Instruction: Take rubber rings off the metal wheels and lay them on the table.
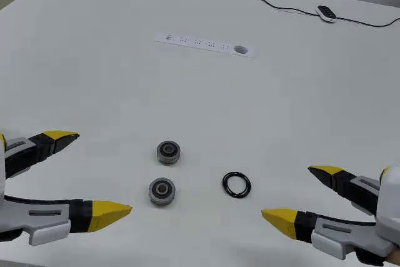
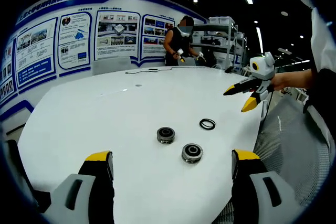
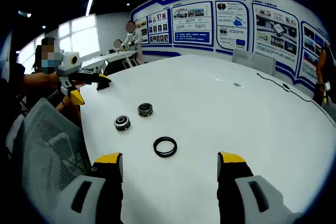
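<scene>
Head view: a loose rubber ring (image 1: 236, 185) lies flat on the white worktop (image 1: 262, 104). Left of the ring sit the near wheel (image 1: 162, 191) and, a little beyond it, the far wheel (image 1: 168, 152), apart from each other. The left claw (image 1: 104, 171) gapes wide and empty, farther left of the ring than both wheels. The right claw (image 1: 285, 191), equally wide and empty, hovers just right of the ring.

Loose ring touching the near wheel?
Apart. The head view shows the ring lying flat with bare table between it and the near wheel. The right gripper view shows the same gap.
</scene>
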Demonstrator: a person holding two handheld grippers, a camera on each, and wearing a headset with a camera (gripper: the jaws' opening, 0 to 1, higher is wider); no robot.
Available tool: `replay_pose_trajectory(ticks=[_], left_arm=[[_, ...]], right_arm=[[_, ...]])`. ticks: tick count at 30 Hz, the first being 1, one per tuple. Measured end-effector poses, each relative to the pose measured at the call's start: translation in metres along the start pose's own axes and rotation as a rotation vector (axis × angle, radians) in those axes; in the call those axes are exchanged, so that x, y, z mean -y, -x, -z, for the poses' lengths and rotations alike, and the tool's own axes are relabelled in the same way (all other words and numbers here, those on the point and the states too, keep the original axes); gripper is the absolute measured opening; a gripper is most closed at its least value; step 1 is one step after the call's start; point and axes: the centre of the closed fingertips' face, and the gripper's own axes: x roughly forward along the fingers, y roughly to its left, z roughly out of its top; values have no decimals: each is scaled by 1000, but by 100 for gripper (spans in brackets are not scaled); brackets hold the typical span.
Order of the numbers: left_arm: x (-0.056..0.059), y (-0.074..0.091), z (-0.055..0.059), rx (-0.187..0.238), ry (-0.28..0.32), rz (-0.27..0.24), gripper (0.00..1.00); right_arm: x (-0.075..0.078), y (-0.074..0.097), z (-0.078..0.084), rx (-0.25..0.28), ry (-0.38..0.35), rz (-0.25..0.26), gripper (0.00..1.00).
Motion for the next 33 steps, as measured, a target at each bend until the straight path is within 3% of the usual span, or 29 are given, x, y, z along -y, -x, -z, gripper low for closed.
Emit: replay_pose_trajectory(ticks=[6,10,17,23,28,33], left_arm=[[3,0,4,-3,-3,1,100],[8,-2,13,-42,-29,13,100],[10,-4,20,-64,-42,17,100],[17,-11,24,-83,-66,50,100],[21,-15,27,-97,-78,71,100],[23,-16,30,-112,-92,85,100]], right_arm=[[-3,-6,-4,-18,38,-12,80],[-4,-7,-6,-27,64,-21,81],[-2,-8,-7,-31,65,-15,83],[-4,-9,-8,-34,64,-20,82],[-3,-12,-2,-65,72,-22,82],[-5,-14,-7,-52,49,-29,82]])
